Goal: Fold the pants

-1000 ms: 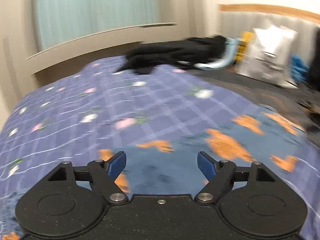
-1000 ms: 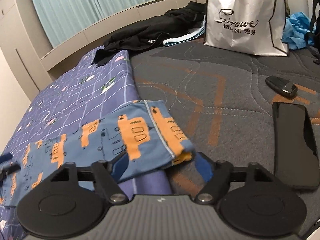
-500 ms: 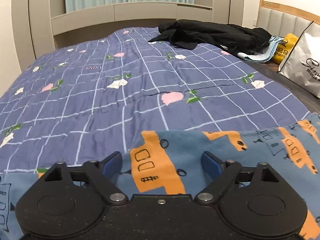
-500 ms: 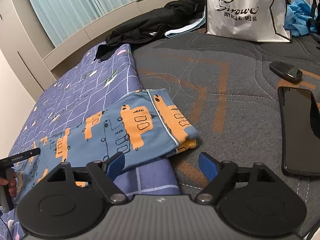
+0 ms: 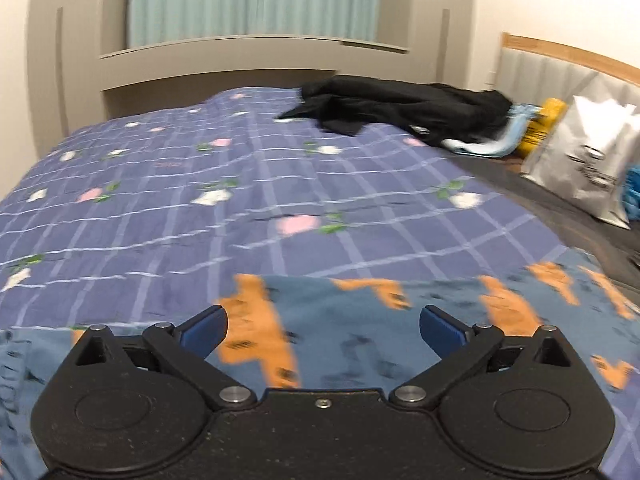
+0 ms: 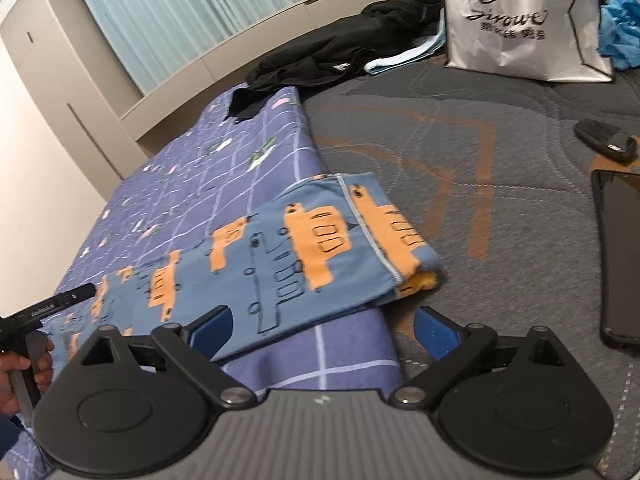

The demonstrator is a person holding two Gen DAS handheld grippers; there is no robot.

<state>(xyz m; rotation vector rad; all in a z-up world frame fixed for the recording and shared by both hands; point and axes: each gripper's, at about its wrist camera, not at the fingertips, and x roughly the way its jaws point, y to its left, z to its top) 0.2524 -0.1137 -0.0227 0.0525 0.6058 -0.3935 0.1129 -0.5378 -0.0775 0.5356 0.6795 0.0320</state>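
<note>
The blue pants [image 6: 280,256] with their orange truck print lie stretched across the bed, running from the lower left of the right wrist view up to the centre, where the folded end with its pale piped seam sits partly over the edge of the purple checked quilt [image 6: 208,176] and onto the grey mattress [image 6: 460,168]. In the left wrist view the same cloth fills the lower band of the frame, just ahead of the fingers.

Both tools are empty. The right gripper [image 6: 322,326] has its jaws opening wide, with the near edge of the pants just in front of the left blue pad and nothing pinched. The left gripper [image 5: 323,330] is likewise opening, hovering over the fabric with no cloth between the pads; it also shows at the far left of the right wrist view, held in a hand [image 6: 24,376].

This looks like the pause between folds. To do the next one well, I would say each gripper should come down on a clean edge, catching every layer at once rather than the top sheet only, and the two should lift evenly so the fold lands square. The phone [image 6: 620,256] and the small dark remote [image 6: 604,140] at the right lie well apart from the cloth, yet a wide swing could sweep them.
</note>
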